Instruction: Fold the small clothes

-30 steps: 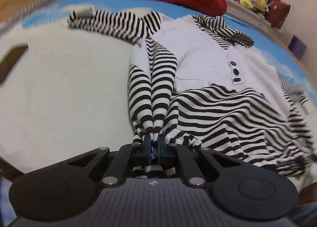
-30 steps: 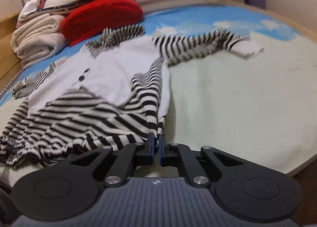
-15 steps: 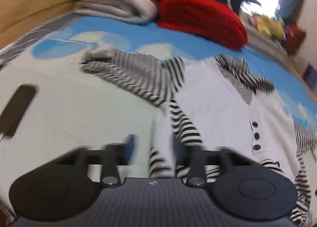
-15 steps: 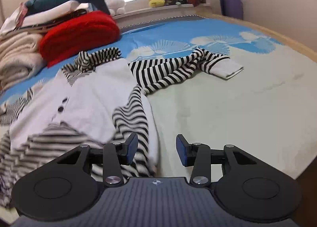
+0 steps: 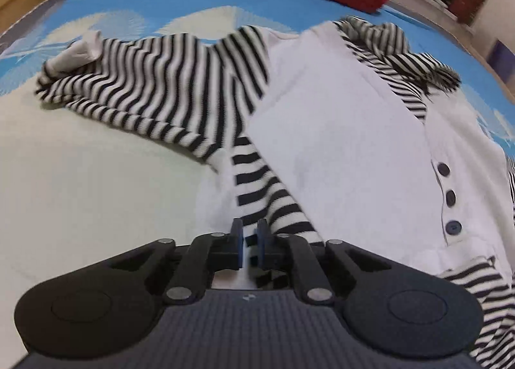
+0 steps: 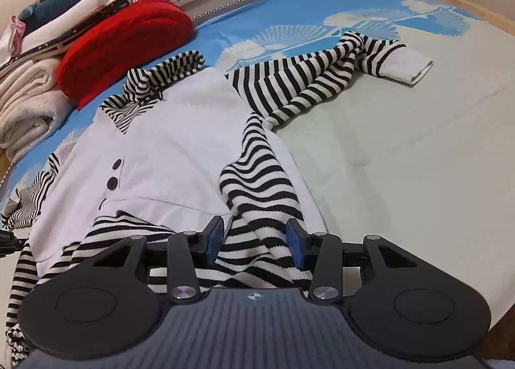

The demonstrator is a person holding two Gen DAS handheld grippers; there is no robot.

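Left gripper (image 5: 250,245) clamps the striped garment (image 5: 338,131) edge on the bed (image 5: 80,176); right gripper (image 6: 254,242) just released, jaws apart over garment's fold.

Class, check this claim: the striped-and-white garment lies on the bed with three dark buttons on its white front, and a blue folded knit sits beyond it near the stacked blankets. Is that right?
Not quite. The folded knit beyond the garment is red, not blue; the right wrist view shows it plainly beside the stacked blankets. The rest stands: the garment lies on the bed, and the left wrist view shows three dark buttons on its white front.
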